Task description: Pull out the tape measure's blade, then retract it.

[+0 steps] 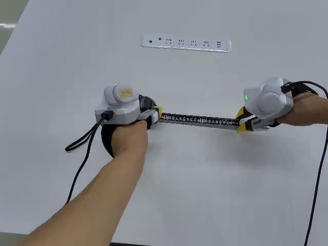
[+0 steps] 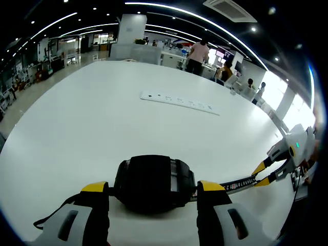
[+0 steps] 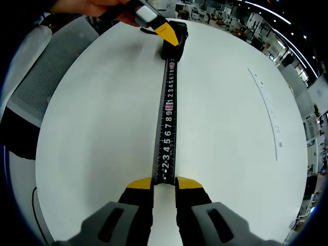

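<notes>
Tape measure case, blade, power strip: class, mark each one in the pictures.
tape measure case [image 2: 154, 183]: left gripper view, middle of the black housing.
blade [image 3: 167, 128]: right gripper view, numbered face midway along.
power strip [image 1: 186, 43]: head view, centre of its white body.

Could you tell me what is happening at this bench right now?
A person works two handheld grippers on a white table. The left gripper clamps the black tape measure case; the right gripper pinches the end of its black numbered blade, drawn out flat between them.
</notes>
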